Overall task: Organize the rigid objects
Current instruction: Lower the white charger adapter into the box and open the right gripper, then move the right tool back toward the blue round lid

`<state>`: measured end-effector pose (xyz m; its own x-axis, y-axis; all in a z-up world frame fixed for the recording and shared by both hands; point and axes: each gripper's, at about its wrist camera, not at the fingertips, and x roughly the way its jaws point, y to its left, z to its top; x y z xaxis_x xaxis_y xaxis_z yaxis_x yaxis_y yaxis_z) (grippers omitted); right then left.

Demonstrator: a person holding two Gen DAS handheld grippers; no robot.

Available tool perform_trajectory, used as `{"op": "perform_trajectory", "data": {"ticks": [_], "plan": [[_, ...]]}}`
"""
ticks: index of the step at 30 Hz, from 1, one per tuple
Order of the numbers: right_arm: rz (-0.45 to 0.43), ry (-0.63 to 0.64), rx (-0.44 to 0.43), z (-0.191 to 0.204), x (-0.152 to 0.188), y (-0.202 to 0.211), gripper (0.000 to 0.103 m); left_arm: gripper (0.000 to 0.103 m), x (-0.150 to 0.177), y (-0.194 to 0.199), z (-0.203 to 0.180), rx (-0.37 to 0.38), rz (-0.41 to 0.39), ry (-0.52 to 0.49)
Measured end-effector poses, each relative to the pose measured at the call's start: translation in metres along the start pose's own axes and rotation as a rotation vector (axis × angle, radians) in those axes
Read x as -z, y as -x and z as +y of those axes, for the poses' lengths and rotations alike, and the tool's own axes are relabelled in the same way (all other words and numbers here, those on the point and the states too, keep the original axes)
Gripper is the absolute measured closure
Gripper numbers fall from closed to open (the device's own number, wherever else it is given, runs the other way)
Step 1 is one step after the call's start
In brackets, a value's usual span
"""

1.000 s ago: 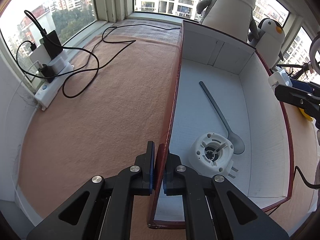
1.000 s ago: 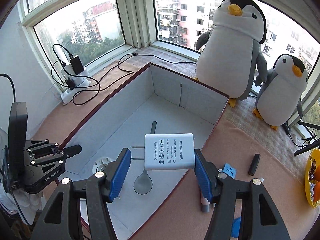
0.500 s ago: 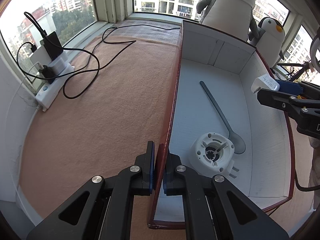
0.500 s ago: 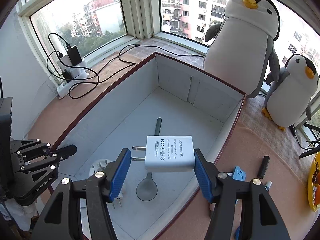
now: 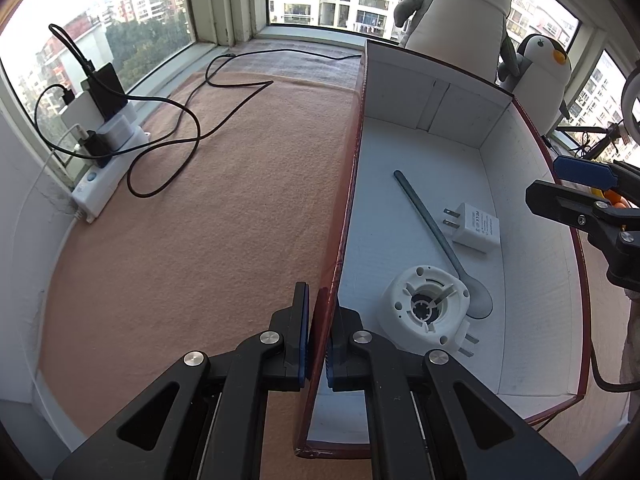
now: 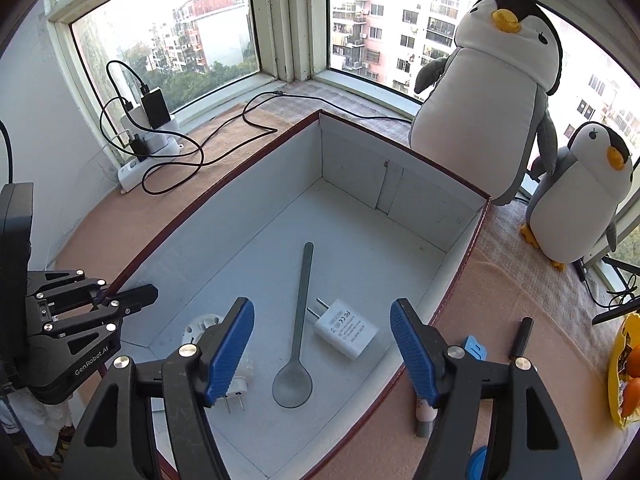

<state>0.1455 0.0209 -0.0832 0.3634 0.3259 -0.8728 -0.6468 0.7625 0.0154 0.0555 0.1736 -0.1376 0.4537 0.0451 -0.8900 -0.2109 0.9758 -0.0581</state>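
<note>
The white charger, which a second ago sat clamped between the right gripper's blue pads, now lies loose on the floor of the red-edged box. It rests just beside the grey spoon, at about three o'clock from the handle, prongs pointing toward ten o'clock. The right gripper's jaws are opening and stand wide above the box with nothing between them. The left gripper has not budged: it stays pinched shut on the box's near wall. The round white plug part sits where it was, at about nine o'clock from the spoon's bowl. Two plush penguins stand beyond the box at one o'clock.
</note>
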Motion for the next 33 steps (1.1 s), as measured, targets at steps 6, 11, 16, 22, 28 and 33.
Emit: {"op": "perform_trajectory", "data": {"ticks": [6,11,16,22,28,33], "plan": [[-0.019,-0.033,-0.003,-0.012,0.006,0.012,0.036,0.098,0.000,0.000,-0.001,-0.005,0.003,0.000],[-0.045,-0.105,0.001,-0.041,0.021,0.037,0.036,0.098,-0.001,0.000,-0.002,-0.011,0.005,-0.002],[-0.054,-0.178,0.030,-0.078,0.049,0.061,0.036,0.098,-0.001,0.000,-0.002,-0.013,0.006,-0.003],[-0.037,-0.265,0.077,-0.125,0.090,0.081,0.036,0.098,-0.001,-0.001,-0.003,-0.019,0.008,-0.005],[0.022,-0.367,0.117,-0.168,0.136,0.077,0.036,0.098,-0.001,-0.002,-0.004,-0.025,0.011,-0.009],[0.078,-0.416,0.124,-0.186,0.166,0.057,0.036,0.098,-0.002,-0.001,-0.004,-0.028,0.016,-0.007]]}}
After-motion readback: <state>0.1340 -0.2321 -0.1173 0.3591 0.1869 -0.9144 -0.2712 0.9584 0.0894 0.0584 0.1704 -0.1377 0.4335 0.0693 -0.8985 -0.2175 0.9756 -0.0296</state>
